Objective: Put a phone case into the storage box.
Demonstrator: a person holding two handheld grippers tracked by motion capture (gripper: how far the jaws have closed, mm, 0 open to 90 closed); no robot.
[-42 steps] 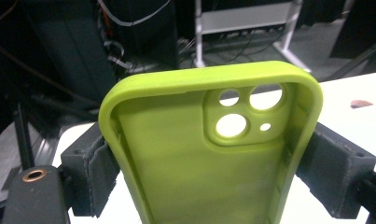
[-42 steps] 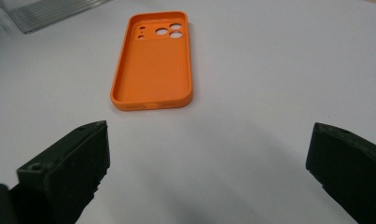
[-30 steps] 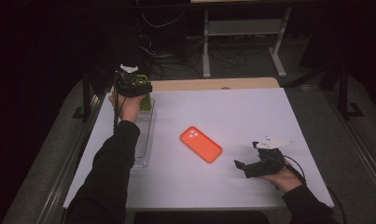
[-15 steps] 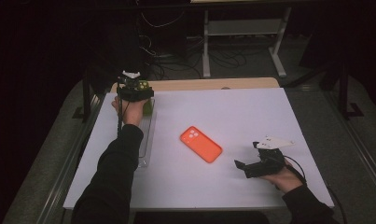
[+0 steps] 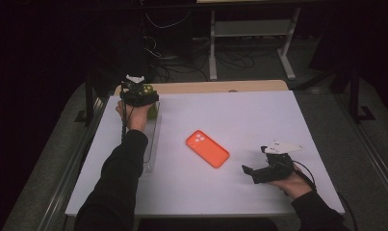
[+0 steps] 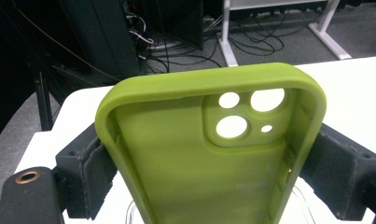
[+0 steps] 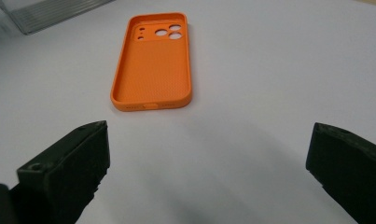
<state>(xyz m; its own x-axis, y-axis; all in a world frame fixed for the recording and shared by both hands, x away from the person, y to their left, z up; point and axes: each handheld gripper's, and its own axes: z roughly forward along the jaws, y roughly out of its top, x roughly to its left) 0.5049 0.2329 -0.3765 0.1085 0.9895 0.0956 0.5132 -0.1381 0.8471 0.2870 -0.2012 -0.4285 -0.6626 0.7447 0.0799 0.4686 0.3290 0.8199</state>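
On the white table (image 5: pixel 259 115), the left tongs (image 5: pixel 139 94) have just been easing their jaws wider around the green phone case (image 6: pixel 209 154), apparently letting go over the clear tray (image 5: pixel 150 144), while the right tongs (image 5: pixel 259 172) rest released, the orange case (image 7: pixel 153 63) just ahead.

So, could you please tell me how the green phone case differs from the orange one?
The green phone case sits between the left gripper pads, whose jaws have just been opening; the orange phone case lies flat on the table, untouched. Green is at the far left; orange is mid-table. Both show open insides with camera cutouts.
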